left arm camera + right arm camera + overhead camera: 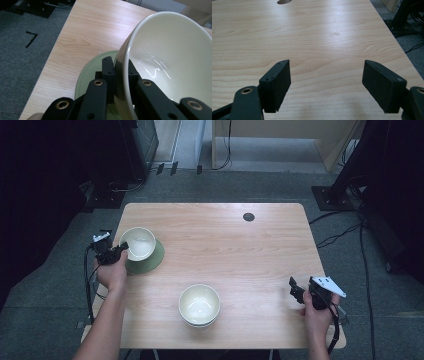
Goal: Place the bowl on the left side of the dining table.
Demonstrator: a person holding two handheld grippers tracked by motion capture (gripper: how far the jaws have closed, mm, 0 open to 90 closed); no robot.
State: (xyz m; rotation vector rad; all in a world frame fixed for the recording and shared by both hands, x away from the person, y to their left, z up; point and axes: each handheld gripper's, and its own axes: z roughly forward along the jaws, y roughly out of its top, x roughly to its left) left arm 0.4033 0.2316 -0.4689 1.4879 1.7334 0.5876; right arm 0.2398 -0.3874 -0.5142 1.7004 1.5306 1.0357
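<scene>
Resting on wood table (250, 250), grey carpet (45, 290) around | left tongs (120, 251) clamped on bowl (138, 243) | right tongs (296, 290) apart

The surface (260, 245) was pale wood with rounded corners and a dark round hole (248, 217) near its far edge. It stood on grey carpet (240, 185), where black tape marks (167, 168) lay beyond the far side. Cables (345, 232) trailed over the floor at the right, near a dark stand base (330, 197). A light wooden cabinet (285, 140) stood at the back. Both sides of the room lay in deep shadow, with light falling from above.
</scene>
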